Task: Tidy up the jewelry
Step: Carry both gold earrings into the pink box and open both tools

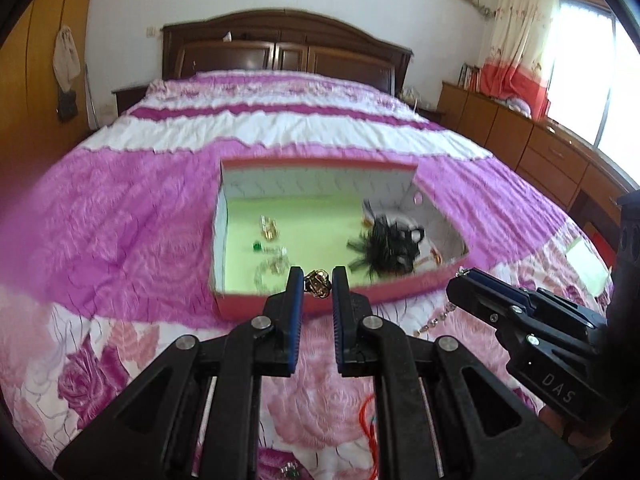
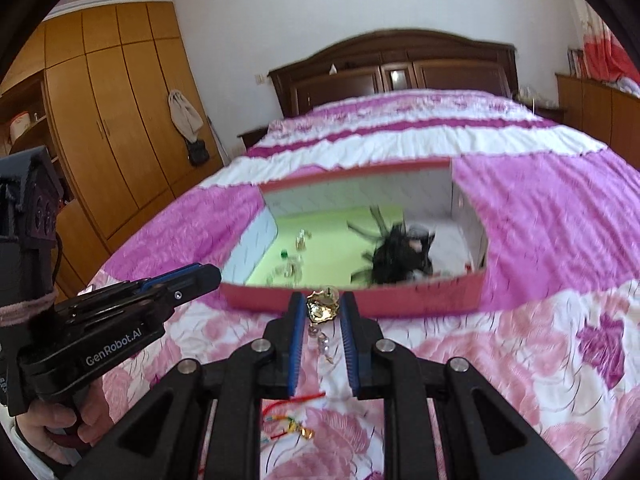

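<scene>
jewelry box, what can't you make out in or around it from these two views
- Small pieces on the green floor of the jewelry box: blurred in both views.
- Gold piece in the left gripper: partly hidden by its jaws.
- Red cord on the bedspread: partly hidden under the right gripper.

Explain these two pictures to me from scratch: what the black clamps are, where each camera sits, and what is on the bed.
The black clamps are hand-held tools, one in each of a person's hands, each with two fingers and a wide-angle camera looking along them. One picture is from the left gripper, the other from the right gripper. Each pinches a small gold ornament: the left one, the right one. Ahead, on the pink floral bedspread, lies an open red box with a green floor, holding small trinkets and a black feathery piece. A red cord charm lies on the bedspread.
</scene>
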`<state>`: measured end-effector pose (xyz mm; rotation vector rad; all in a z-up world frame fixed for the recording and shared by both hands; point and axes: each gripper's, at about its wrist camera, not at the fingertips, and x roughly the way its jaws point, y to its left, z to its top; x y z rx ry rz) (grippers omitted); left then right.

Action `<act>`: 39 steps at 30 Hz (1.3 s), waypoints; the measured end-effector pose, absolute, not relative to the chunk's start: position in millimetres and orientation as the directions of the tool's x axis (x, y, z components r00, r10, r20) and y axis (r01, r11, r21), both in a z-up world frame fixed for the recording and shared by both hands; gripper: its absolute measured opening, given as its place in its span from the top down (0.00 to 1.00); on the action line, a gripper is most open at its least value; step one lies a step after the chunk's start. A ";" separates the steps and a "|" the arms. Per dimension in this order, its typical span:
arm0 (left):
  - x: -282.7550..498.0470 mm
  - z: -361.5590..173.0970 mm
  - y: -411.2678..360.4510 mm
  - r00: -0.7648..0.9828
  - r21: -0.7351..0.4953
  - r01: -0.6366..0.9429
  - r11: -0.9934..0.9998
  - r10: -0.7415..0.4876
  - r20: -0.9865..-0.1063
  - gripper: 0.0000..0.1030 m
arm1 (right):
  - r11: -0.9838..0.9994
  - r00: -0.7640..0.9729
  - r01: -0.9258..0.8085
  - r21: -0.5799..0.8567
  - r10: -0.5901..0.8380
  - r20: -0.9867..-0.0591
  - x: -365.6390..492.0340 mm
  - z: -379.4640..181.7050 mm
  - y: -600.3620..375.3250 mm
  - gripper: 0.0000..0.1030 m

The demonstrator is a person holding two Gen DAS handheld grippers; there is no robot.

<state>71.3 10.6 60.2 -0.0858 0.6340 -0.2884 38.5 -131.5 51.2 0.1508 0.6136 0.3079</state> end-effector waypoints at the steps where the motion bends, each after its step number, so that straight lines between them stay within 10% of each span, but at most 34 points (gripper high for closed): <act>1: 72.6 62.1 11.0 0.781 -0.162 0.237 0.958 -0.287 -0.555 0.95 | 0.944 0.782 -0.239 0.225 0.325 -0.532 39.8 53.3 -131.2 0.81; 20: 114.2 57.5 13.6 0.864 -0.123 0.206 0.971 -0.239 -0.444 0.95 | 0.959 0.835 -0.248 0.138 0.283 -0.471 97.7 54.7 -109.0 0.81; 39: 162.4 -2.5 14.8 0.697 -0.179 0.121 0.976 -0.212 -0.685 0.95 | 0.973 0.692 -0.194 0.129 0.229 -0.685 151.9 -5.7 -104.0 0.81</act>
